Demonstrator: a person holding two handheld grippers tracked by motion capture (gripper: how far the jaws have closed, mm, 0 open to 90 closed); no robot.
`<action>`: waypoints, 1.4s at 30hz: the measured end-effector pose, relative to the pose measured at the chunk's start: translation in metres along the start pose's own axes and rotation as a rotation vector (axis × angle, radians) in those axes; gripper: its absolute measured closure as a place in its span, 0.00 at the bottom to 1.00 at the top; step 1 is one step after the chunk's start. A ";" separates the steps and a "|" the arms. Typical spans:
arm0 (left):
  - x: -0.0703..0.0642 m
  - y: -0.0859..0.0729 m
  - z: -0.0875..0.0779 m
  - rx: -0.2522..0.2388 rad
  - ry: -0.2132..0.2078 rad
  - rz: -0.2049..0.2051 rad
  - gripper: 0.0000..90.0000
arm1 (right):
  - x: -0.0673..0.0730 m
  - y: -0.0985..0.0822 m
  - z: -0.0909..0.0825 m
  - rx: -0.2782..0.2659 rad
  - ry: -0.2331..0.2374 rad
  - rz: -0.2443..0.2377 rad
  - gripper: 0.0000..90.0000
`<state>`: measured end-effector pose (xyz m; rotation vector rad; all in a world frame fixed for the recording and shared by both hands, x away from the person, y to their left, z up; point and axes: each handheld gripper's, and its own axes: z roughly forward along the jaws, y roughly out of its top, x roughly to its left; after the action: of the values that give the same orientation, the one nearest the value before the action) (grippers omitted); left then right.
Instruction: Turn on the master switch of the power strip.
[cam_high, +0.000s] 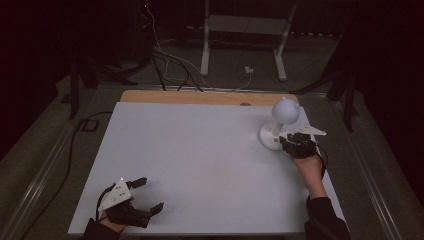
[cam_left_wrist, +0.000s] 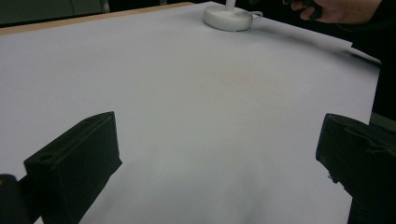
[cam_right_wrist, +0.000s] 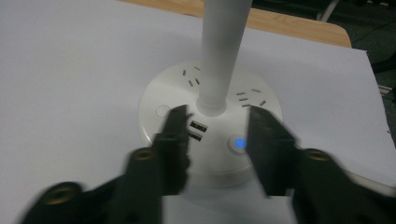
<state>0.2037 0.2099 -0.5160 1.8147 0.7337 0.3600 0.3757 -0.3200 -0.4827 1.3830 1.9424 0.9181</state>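
Across the bench (cam_high: 200, 150) lies a smooth, matte white sheet, with a strip of light wood (cam_high: 200, 96) showing along its far edge. Toward the far right of that sheet stands a white plastic desk lamp (cam_high: 280, 122): a rounded, bulb-like head on a slim tapering stem rising from a flat round base. Seen from the right gripper view, the base (cam_right_wrist: 210, 135) is glossy, pierced with short socket slots, and carries two small USB ports (cam_right_wrist: 198, 129) beside a round button lit blue (cam_right_wrist: 240, 143). At the near left corner, the left hand-held gripper (cam_high: 147, 195), black with a grey three-cornered plate on top, rests low with its blocky jaws spread wide apart. Just before the lamp, the right hand-held gripper (cam_high: 292, 140) hovers over the base, its jaws parted either side of the stem's foot, gripping nothing.
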 end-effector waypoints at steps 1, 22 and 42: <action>0.000 0.000 0.000 0.002 0.000 0.001 0.00 | 0.001 0.001 -0.002 0.000 -0.002 0.011 0.56; 0.000 0.000 0.000 0.000 0.001 -0.001 0.00 | 0.017 0.000 -0.017 0.068 0.134 0.024 0.00; -0.001 0.000 -0.001 -0.001 -0.010 0.002 0.00 | 0.047 -0.021 -0.041 0.034 0.189 -0.041 0.00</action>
<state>0.2028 0.2102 -0.5152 1.8149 0.7250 0.3527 0.3186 -0.2883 -0.4777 1.3112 2.1274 1.0329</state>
